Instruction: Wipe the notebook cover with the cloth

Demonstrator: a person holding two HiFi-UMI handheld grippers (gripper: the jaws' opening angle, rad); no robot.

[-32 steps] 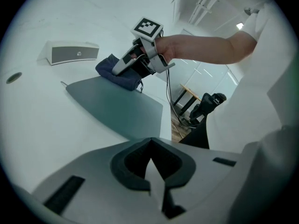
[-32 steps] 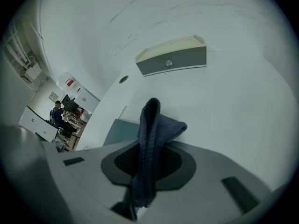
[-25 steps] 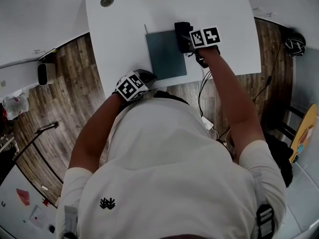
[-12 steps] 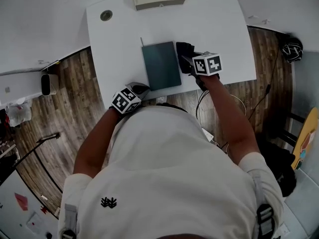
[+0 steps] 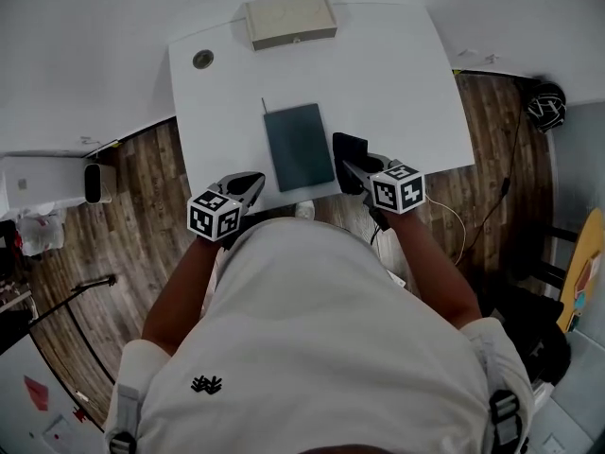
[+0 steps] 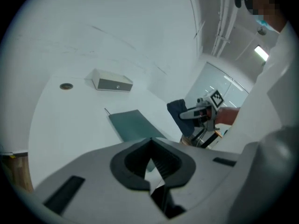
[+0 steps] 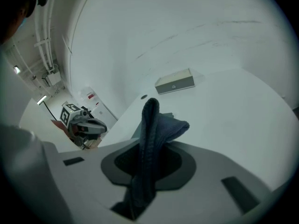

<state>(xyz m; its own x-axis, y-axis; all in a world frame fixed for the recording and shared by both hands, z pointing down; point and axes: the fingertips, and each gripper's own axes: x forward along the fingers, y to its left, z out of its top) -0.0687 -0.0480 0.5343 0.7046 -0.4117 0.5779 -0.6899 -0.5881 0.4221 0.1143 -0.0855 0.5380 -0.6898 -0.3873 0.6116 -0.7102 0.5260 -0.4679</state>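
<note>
White table (image 5: pixel 406 74) is sitting on a wood floor (image 5: pixel 142 187) with a plain white wall behind it, and a person in a white shirt is leaning over the near edge. The notebook (image 5: pixel 299 147), dark teal cover, is lying flat around the middle of the table, a bit toward the near side. It's lying closed, with nothing resting on it. A thin dark stick-like thing (image 5: pixel 264 105) is poking out at its far left corner, too small to tell what it is.

The right gripper (image 5: pixel 354 170) is hovering just right of the notebook and clamping down on the cloth (image 5: pixel 348 149). In the right gripper view the dark blue cloth (image 7: pixel 152 139) is standing up out of the pinched jaws in a bunched fold. It's sitting beside the cover, not on it.

The left gripper (image 5: pixel 248 189) is hanging at the near edge of the table, left of the notebook and apart from it. Its jaws are pressing together with nothing between them, as the left gripper view is showing (image 6: pixel 152 160).

Way at the far end a beige box (image 5: pixel 290 19) is sitting, and a small round cable hole (image 5: pixel 202 59) is showing to the left of it.
</note>
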